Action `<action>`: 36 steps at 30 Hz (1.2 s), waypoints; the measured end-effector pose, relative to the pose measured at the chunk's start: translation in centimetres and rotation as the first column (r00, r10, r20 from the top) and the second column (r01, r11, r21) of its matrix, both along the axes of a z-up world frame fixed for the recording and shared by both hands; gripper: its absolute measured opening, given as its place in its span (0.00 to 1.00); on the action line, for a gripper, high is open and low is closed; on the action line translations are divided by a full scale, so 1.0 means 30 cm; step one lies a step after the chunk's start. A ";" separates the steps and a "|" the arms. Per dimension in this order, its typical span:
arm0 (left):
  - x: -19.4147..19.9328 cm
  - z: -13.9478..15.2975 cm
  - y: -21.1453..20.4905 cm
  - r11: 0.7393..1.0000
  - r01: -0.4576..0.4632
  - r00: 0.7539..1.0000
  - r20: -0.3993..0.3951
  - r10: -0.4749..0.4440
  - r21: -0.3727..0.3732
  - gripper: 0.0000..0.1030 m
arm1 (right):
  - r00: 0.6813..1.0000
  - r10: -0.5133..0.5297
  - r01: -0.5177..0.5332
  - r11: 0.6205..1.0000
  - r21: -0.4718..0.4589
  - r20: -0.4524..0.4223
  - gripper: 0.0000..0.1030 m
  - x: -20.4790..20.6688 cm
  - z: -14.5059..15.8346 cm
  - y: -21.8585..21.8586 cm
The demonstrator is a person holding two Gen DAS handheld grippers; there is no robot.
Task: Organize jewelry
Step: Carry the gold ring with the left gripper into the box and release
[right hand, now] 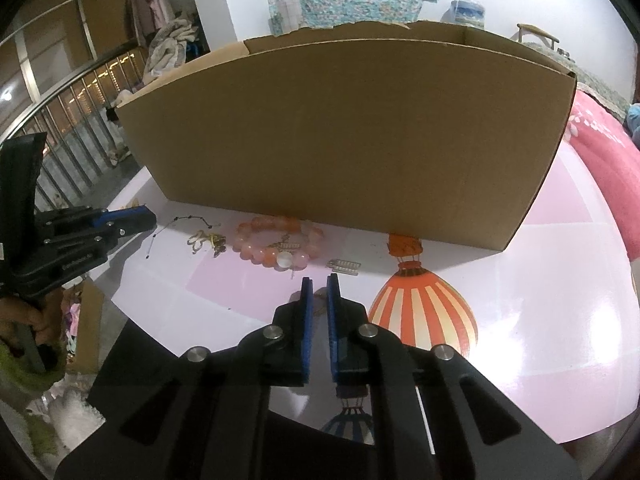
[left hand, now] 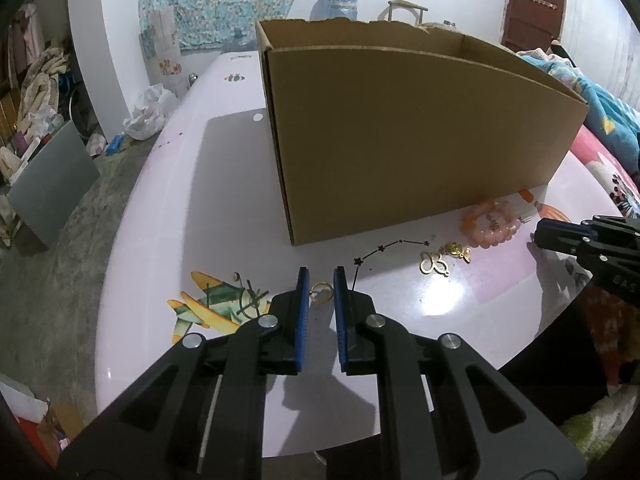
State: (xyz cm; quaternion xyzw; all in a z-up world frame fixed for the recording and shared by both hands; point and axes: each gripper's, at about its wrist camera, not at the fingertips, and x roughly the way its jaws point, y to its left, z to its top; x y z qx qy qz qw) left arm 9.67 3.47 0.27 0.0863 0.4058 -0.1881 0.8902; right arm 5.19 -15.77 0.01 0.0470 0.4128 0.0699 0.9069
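Note:
A small gold ring (left hand: 321,293) sits between the blue pads of my left gripper (left hand: 321,284), which is shut on it just above the pink table (left hand: 180,208). The same gripper (right hand: 151,216) shows at the left edge of the right wrist view. My right gripper (right hand: 320,286) is shut to a thin slit over the table (right hand: 540,280); something faint lies between its tips and I cannot tell what. Its tip (left hand: 536,236) points at a pink bead bracelet (left hand: 490,224) (right hand: 276,246). Gold charms (left hand: 434,264) (right hand: 206,240) and a silver piece (right hand: 346,267) lie nearby.
A large open cardboard box (left hand: 400,140) (right hand: 340,140) stands right behind the jewelry. The tabletop carries airplane (left hand: 208,304) and balloon (right hand: 424,312) stickers. A hand (right hand: 24,316) holds the left gripper. Pink bedding (right hand: 600,168) lies to the right; clutter covers the floor at left.

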 end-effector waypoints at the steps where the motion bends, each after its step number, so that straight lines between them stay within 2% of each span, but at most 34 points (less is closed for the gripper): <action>1: -0.001 0.004 0.001 1.000 0.000 1.000 0.002 0.000 -0.002 0.11 | 1.000 0.001 -0.001 1.000 0.000 0.003 0.07 -0.001 0.003 0.000; 10: -0.015 0.027 0.010 1.000 -0.001 1.000 0.024 0.001 -0.004 0.11 | 0.999 0.018 -0.018 1.000 -0.005 0.028 0.08 -0.031 0.029 -0.008; 12: -0.014 0.025 0.010 1.000 -0.002 1.000 0.023 0.002 -0.005 0.11 | 1.000 0.023 -0.022 0.999 -0.025 0.021 0.20 -0.034 0.029 -0.010; 15: -0.013 0.023 0.010 1.000 -0.006 1.000 0.020 0.006 -0.006 0.11 | 0.999 0.043 -0.043 0.998 -0.051 0.005 0.24 -0.036 0.022 -0.006; 26: -0.003 0.009 0.013 1.000 -0.009 1.000 0.008 0.009 -0.010 0.11 | 0.995 0.098 -0.100 0.990 -0.102 -0.022 0.23 -0.008 -0.002 0.019; 29: -0.004 0.007 0.013 1.000 -0.008 1.000 0.008 0.008 -0.010 0.11 | 0.994 0.109 -0.112 0.989 -0.098 -0.029 0.11 -0.002 0.001 0.020; 36: -0.003 0.011 0.021 1.000 -0.012 1.000 0.011 0.012 -0.013 0.11 | 0.995 0.099 -0.100 0.991 -0.084 -0.016 0.09 -0.007 0.006 0.014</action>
